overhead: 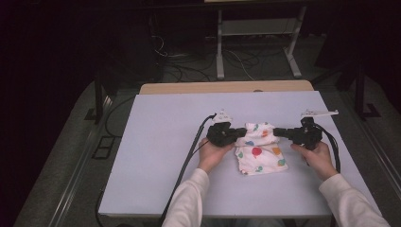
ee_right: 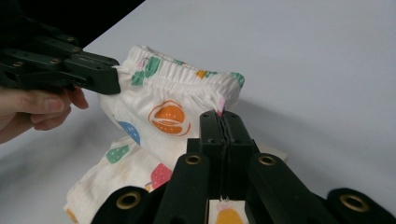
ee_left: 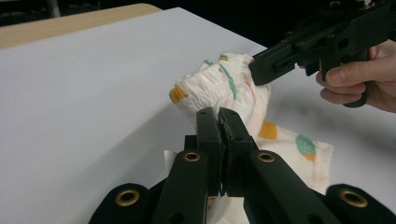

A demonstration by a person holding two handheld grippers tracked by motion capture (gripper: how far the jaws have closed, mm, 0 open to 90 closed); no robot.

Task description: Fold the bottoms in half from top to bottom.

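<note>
A small white garment (overhead: pixel 259 149) printed with coloured fruit lies mid-table, its elastic waistband lifted off the surface. My left gripper (overhead: pixel 243 133) pinches the waistband's left end, jaws shut on the fabric (ee_left: pixel 219 88). My right gripper (overhead: pixel 275 132) holds the opposite end, jaws shut on the cloth (ee_right: pixel 173 100). The two grippers face each other with the waistband (ee_right: pixel 187 74) between them. In the left gripper view the right gripper (ee_left: pixel 254 70) shows at the upper right; in the right gripper view the left gripper (ee_right: pixel 114 79) shows at the left. The lower part of the garment rests on the table.
A pale sheet covers the table (overhead: pixel 165 156), with a wooden edge (overhead: pixel 227 87) at the far side. Cables (overhead: pixel 189 156) trail from both grippers toward the near edge. A metal stand (overhead: pixel 255 42) and floor wires lie beyond the table.
</note>
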